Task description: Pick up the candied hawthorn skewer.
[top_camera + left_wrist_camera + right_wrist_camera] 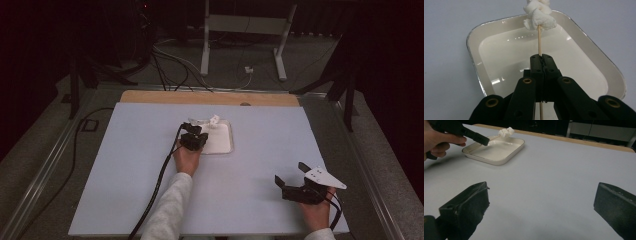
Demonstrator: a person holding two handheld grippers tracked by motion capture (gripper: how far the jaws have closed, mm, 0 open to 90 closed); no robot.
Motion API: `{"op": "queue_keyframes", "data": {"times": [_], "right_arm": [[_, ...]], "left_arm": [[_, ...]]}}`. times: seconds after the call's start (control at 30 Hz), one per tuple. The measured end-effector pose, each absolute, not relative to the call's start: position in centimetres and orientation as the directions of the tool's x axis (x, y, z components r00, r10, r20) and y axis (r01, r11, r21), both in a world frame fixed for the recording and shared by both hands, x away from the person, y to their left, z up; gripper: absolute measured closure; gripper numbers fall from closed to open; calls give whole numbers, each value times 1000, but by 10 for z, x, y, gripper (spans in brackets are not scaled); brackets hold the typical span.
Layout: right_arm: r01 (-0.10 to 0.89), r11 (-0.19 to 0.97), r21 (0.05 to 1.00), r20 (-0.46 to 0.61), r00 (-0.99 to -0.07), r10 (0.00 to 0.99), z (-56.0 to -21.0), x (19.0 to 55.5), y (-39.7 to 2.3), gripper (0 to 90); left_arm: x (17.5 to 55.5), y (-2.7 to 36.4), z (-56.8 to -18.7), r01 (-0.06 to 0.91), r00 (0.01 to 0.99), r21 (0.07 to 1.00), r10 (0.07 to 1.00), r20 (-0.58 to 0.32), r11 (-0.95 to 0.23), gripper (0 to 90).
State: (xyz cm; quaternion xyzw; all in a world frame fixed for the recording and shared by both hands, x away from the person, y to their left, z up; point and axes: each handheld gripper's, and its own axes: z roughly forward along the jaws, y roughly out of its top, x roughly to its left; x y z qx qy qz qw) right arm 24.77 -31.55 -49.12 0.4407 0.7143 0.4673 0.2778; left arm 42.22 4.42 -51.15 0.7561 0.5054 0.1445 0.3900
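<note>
while the left gripper [541, 58] has its fingers clamped on the skewer [539, 41], marshmallows [539, 15] pointing up-frame over the tray [474, 37], the right gripper [292, 176] gapes empty lower right.

A white tray [220, 142] sits on the table [125, 170].

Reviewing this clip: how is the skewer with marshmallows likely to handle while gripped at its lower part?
The skewer looks thin, so probably light but snappable. The marshmallows load its far end, so it may pivot in the left gripper, shut on it above the tray.
</note>
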Motion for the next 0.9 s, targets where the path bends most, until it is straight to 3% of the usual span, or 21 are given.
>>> {"op": "queue_keyframes", "data": {"times": [0.9], "right_arm": [[370,171,913,21,-461,887,-491,247,-314,0]], "left_arm": [[382,78,-468,559,534,812,823,-194,-171,900]]}}
